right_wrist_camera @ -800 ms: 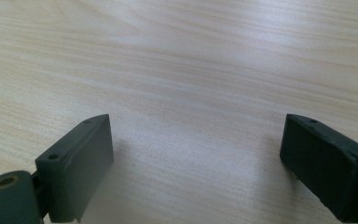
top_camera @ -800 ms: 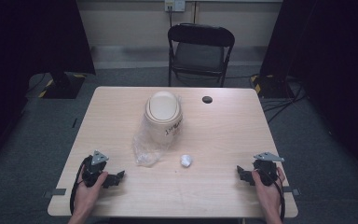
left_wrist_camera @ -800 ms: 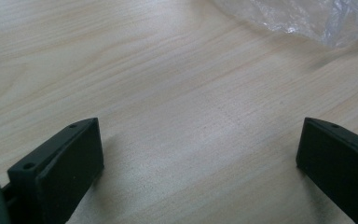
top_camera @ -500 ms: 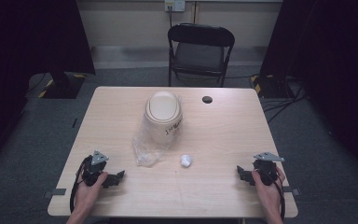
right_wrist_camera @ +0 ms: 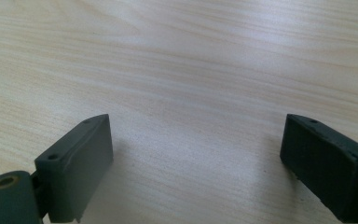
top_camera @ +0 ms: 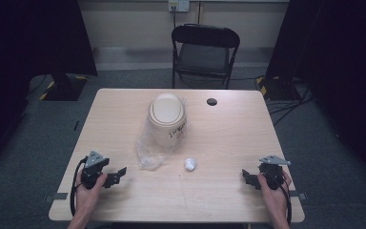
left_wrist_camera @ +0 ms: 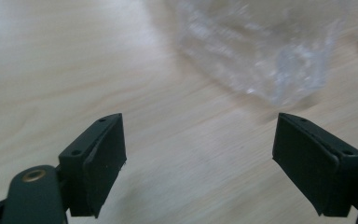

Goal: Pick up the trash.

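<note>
left gripper (top_camera: pixel 116 175): near left table (top_camera: pixel 228 138) edge, jaws wide, empty, clear bag (left_wrist_camera: pixel 261 56) just ahead | right gripper (top_camera: pixel 249 177): near right edge, jaws wide, empty, over bare wood | bin (top_camera: pixel 167 117): upright mid-table, bag draped at its side | white wad (top_camera: pixel 190 164): beside bag | progress: nothing grasped, seemingly not begun

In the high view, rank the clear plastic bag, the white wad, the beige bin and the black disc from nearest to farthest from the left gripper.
From the left gripper:
1. Clear plastic bag, just ahead and to its right, crumpled against the bin.
2. White wad, farther right, mid-table.
3. Beige bin, beyond the bag, toward the far side.
4. Black disc, near the far edge, right of the bin.
</note>
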Available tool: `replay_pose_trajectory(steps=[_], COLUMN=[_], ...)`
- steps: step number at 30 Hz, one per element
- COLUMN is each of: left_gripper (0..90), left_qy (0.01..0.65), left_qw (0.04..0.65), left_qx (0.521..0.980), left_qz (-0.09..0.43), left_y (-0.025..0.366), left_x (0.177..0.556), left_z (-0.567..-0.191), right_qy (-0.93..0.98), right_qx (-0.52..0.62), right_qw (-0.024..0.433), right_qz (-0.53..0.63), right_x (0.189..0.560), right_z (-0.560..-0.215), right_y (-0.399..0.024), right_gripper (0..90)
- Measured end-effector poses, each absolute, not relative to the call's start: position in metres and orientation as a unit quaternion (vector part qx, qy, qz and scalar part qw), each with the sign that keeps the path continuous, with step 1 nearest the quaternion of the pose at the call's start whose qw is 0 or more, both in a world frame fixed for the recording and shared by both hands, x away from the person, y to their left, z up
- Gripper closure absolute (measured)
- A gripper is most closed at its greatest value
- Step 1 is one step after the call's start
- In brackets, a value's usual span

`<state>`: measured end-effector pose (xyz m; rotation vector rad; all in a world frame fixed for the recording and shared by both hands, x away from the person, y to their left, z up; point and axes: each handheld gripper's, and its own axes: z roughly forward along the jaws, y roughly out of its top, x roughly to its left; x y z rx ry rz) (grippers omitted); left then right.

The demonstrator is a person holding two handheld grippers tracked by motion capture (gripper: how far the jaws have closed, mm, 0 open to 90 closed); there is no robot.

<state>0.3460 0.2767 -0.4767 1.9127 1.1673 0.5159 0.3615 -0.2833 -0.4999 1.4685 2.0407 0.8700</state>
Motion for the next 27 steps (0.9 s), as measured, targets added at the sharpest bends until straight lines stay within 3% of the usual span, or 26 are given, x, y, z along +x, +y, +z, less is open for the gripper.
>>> replay_pose_trajectory(steps=[6, 27], left_gripper=[16.5, 19.4], left_qy=[0.420, 0.350], left_qw=[0.446, 0.468], left_qx=[0.768, 0.785], left_qz=[0.185, 0.205], left_y=[0.256, 0.202], left_x=[0.345, 0.385], left_z=[-0.460, -0.418], right_qy=[0.745, 0.745], right_qx=[0.536, 0.536], right_qw=[0.238, 0.238], right_qz=[0.318, 0.318], right_x=[0.361, 0.362], right_z=[-0.500, -0.500], right_y=[-0.283, -0.283], right_gripper=[8.6, 8.5])
